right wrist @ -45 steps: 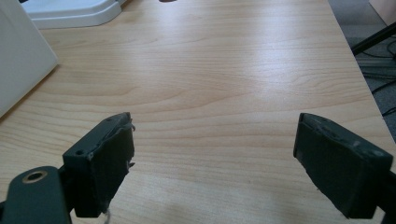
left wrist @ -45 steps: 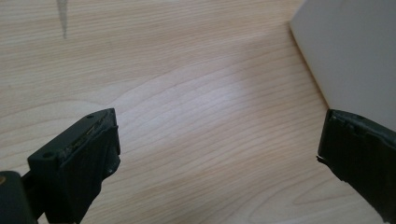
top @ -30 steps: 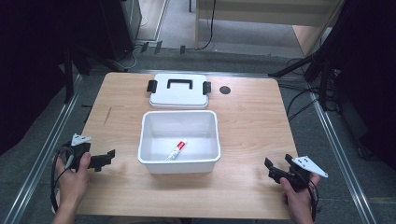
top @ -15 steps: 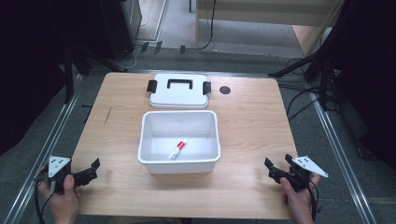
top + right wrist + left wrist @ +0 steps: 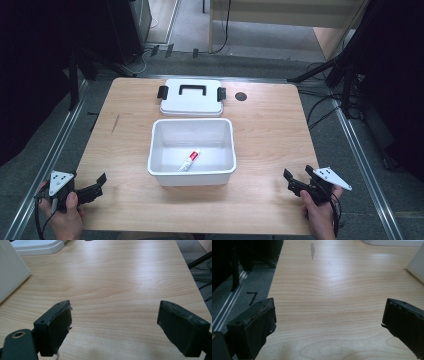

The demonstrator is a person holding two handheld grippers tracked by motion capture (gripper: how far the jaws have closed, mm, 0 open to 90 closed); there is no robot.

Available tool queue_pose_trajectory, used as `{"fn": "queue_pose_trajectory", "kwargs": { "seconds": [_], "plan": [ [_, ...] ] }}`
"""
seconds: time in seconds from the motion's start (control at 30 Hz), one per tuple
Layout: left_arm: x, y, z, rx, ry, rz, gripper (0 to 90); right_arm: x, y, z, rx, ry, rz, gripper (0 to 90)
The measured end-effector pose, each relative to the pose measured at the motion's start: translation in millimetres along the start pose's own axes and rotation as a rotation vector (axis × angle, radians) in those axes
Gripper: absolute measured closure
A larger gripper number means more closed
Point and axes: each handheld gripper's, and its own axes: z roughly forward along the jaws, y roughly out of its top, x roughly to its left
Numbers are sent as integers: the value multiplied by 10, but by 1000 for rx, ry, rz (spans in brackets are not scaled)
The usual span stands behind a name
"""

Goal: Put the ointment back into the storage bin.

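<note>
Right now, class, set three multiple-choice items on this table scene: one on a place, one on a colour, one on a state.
1. Where does the tube lie?
A. On the lid
B. Inside the white bin
C. On the bare table

2. What colour is the handle on the lid?
A. Black
B. Red
C. Yellow

3. How do the jaws of the left gripper and right gripper stand?
A. Both apart, holding nothing
B. Both shut on the tube
C. Left one clamped on the lid

Key: 1 B, the tube rests on the bin's floor; 2 A, the handle shows black on white; 3 A, both gripper views show bare wood between the jaws.
</note>
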Motion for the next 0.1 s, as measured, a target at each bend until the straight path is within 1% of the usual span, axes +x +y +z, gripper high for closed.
{"fn": "queue_pose_trajectory", "kwargs": {
  "seconds": [0.1],
  "plan": [
    [-3,-5,11,9,-47,10,0,0,0,1,2,2,3,127]
  ]
}}
